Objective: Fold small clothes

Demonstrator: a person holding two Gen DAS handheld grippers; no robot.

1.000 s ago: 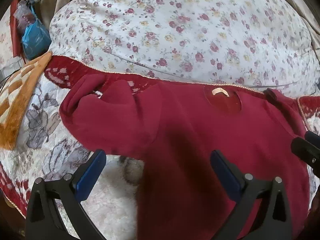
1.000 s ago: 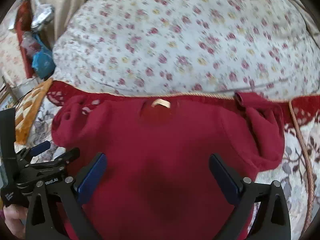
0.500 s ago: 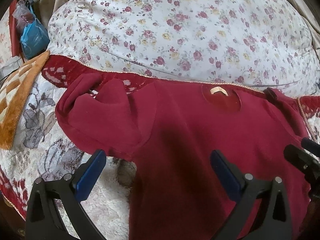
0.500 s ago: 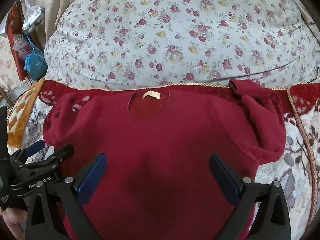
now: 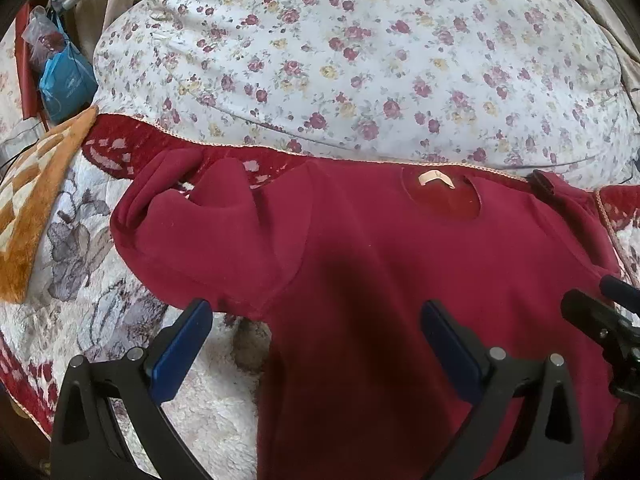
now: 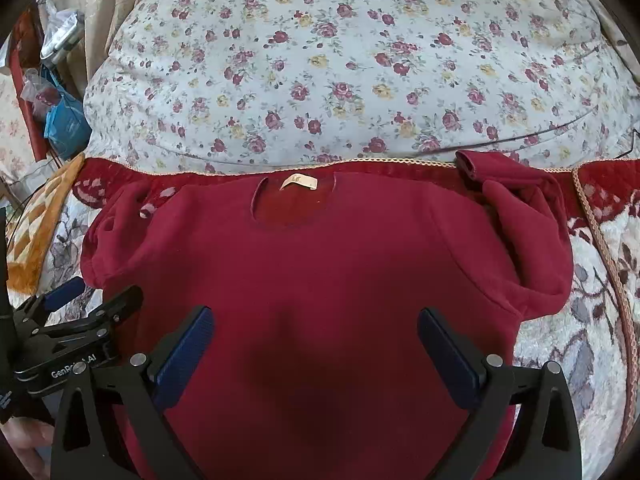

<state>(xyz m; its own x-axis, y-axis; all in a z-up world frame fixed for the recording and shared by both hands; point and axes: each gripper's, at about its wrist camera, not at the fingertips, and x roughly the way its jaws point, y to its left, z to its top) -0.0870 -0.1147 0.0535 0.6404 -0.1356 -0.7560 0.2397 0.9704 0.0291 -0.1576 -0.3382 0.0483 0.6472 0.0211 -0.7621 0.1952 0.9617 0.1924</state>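
blue-padded fingers of the left gripper point(image 5: 316, 336) stand wide apart and empty, above the near left part of the dark red sweater point(image 5: 400, 280). the right gripper point(image 6: 316, 340) is just as wide and empty, over the middle of the garment's body. the sweater lies face up on a patterned rug point(image 6: 592, 344), collar toward the far edge, with a pale label point(image 6: 299, 181) inside the neck. its left sleeve point(image 5: 192, 220) is bunched near the rug's far left, the right sleeve point(image 6: 524, 216) crumpled at the far right. beyond the rug's red border lies a floral cushion point(image 6: 340, 64). a blue bag point(image 5: 66, 84) sits far left.
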